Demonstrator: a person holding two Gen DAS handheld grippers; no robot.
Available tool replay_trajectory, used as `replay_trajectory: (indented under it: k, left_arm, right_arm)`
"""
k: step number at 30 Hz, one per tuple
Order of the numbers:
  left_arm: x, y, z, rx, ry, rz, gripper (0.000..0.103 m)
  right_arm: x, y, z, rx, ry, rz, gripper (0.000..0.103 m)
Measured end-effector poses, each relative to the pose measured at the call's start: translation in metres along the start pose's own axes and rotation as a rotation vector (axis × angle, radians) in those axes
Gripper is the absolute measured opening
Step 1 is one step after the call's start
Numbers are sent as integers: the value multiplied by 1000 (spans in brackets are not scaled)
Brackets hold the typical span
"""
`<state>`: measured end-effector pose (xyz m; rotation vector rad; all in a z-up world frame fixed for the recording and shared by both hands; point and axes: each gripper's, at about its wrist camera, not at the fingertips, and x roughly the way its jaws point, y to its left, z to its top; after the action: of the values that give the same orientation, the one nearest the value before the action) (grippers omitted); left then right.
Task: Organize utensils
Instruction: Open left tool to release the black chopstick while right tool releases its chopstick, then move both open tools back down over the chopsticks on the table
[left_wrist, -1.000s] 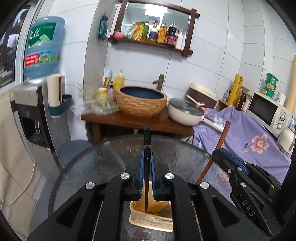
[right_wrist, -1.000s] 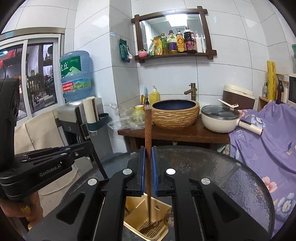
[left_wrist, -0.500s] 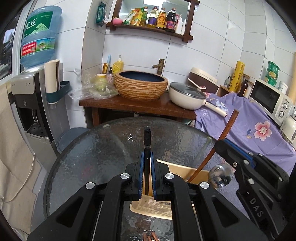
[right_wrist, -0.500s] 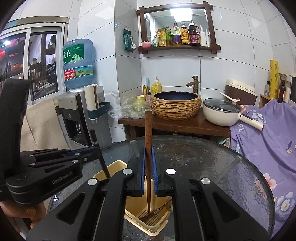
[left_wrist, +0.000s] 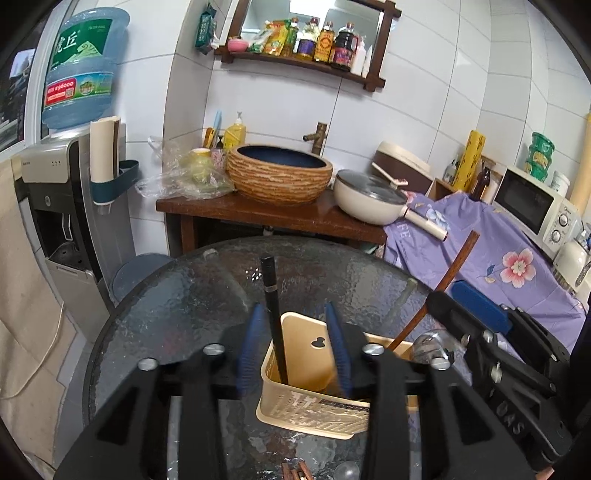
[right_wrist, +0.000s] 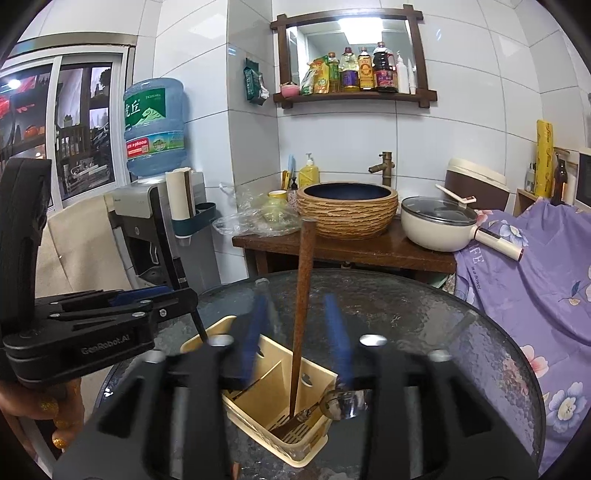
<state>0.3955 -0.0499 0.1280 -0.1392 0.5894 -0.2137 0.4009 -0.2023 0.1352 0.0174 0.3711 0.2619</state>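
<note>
A cream plastic utensil holder stands on the round glass table. A black-handled utensil stands in its left compartment, between the spread fingers of my open left gripper. A brown wooden-handled utensil stands in the holder, free between the fingers of my open right gripper; it also shows in the left wrist view. A metal ladle bowl rests at the holder's right rim. Each gripper body shows in the other's view.
Brown sticks lie on the glass near the front edge. Behind the table stand a wooden counter with a woven basin and a lidded pan, a water dispenser at left, and a purple-covered surface with a microwave at right.
Both grippers have opened and let go of their utensils, which now stand in the holder. Both cameras have tilted down and closer to the holder.
</note>
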Motion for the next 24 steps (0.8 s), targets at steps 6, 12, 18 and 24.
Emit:
replay_trajectory:
  k: [6, 12, 18, 24]
  left_arm:
    - [-17, -4, -3, 28, -47, -3, 53]
    - [-45, -2, -24, 37, -84, -10, 72]
    - [-58, 3, -70, 78, -24, -20, 87]
    - [-49, 2, -120, 191, 84, 56, 86]
  right_arm:
    - [-14, -2, -2, -12, -32, -17, 58]
    - [-39, -6, -15, -15, -31, -18, 64]
    - [-71, -6, -50, -26, 23, 17, 64]
    - [-79, -5, -95, -57, 144, 25, 64]
